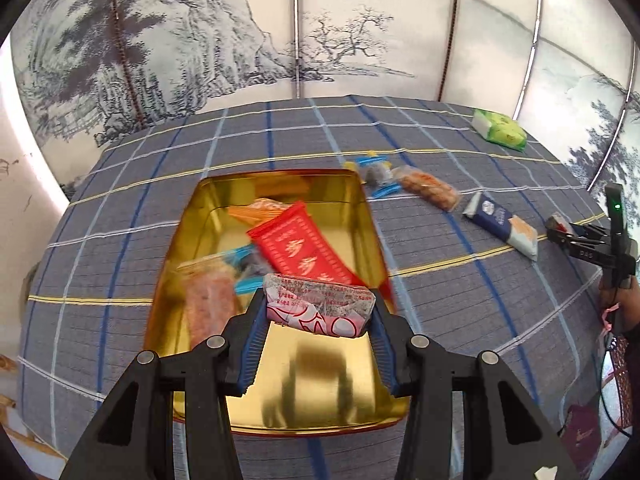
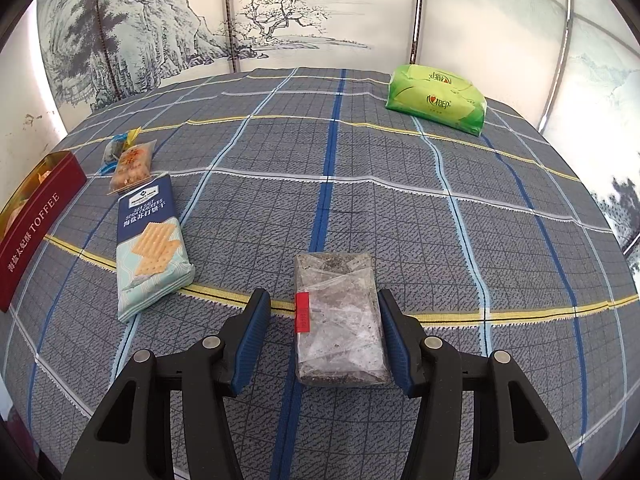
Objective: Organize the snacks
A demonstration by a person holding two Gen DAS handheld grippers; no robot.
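From the left wrist, a blue-grey checked cloth [image 1: 120, 216] was seen before painted landscape screens [image 1: 200, 40]; the left gripper [image 1: 320, 312] was clamped on a pink-and-white snack packet [image 1: 320, 304] over the gold tin [image 1: 360, 380].

From the right wrist, the tin's red wall [image 2: 36, 224] read "TOFFEE" and a cracker pack [image 2: 150, 248] "SEA SALT" — the right gripper [image 2: 324, 320] was parted around a clear grey packet [image 2: 340, 320], not gripped.

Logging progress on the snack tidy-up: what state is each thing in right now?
Toffee tin: open, snacks inside.
Pink-white packet: gripped by left gripper over tin.
Clear dark packet: flat on cloth, between right gripper fingers, not gripped.
Cracker pack: on cloth, sealed.
Green tissue pack: on cloth.
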